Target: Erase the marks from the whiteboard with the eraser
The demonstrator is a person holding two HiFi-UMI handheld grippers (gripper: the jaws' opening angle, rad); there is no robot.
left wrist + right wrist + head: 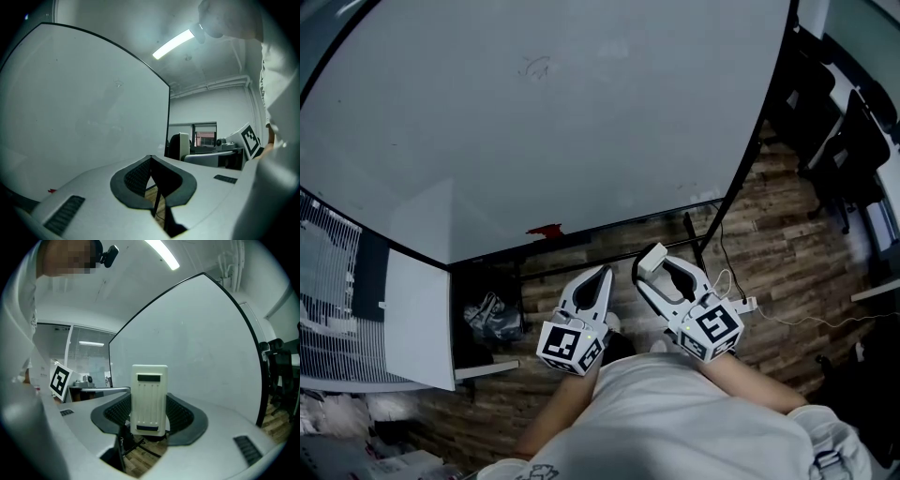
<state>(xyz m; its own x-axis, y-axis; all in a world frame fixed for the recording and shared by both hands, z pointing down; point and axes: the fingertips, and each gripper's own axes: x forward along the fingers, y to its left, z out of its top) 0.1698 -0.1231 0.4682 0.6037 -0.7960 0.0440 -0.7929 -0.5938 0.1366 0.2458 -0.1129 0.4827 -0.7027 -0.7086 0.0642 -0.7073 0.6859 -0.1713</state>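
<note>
Right gripper view shows the right tool (149,420) clamped on the eraser (149,397), the left tool (151,161) clenched

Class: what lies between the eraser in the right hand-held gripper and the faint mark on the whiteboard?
In the head view, only the whiteboard's dark lower edge and bare board separate the eraser from the mark.

The left claw (602,279) and right claw (659,270) are pale grey-white shells, with dark ribbed pads (185,414) lining their jaws, and each carries a marker cube (572,347) (black squares on white) at the rear. The person wears one visible garment — a pale short-sleeved top (675,422).
</note>
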